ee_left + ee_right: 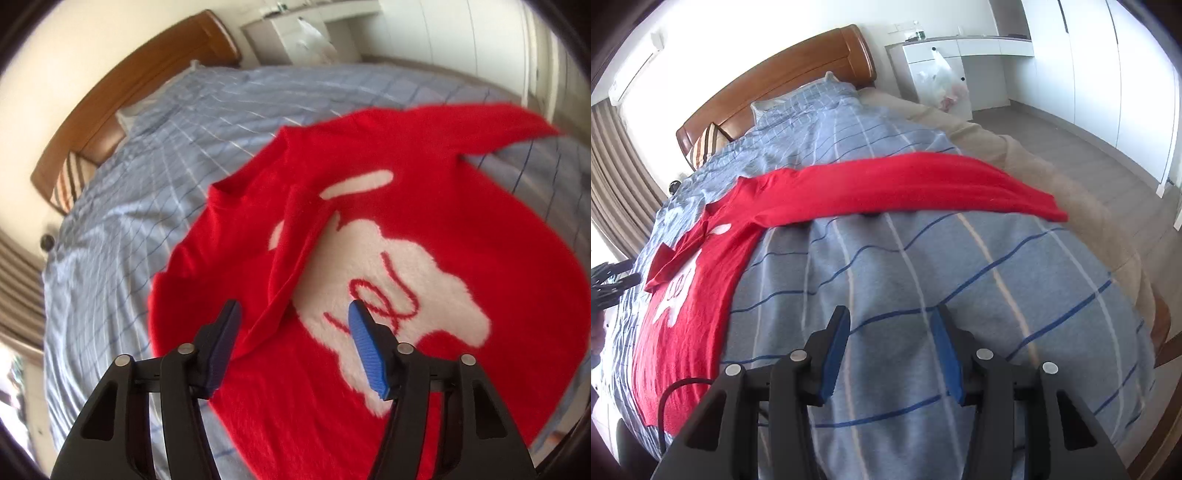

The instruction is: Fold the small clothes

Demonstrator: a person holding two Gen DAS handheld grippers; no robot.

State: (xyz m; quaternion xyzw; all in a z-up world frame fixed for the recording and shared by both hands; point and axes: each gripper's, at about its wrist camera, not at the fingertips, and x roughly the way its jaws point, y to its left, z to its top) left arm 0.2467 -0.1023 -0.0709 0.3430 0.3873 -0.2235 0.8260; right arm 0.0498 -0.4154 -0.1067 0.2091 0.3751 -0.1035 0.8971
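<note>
While spread on the bed (894, 258), red sweater (406, 258) beneath empty, parted left gripper (293, 314).

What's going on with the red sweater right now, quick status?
Left gripper and right gripper both open, empty. Red sweater flat on the bed, one sleeve folded over, other sleeve stretched out. Nothing blocking.

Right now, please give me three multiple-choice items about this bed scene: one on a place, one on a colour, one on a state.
1. Where does the sweater lie?
A. on the floor
B. on the checked bedspread
C. on the desk

2. What colour is the sweater's body?
A. red
B. green
C. black

3. How are the right tongs?
A. shut on a sleeve
B. shut on a pillow
C. open, holding nothing

Answers: 1 B, bedspread shows all around it; 2 A, red with a white motif; 3 C, only bedspread shows between the pads.
</note>
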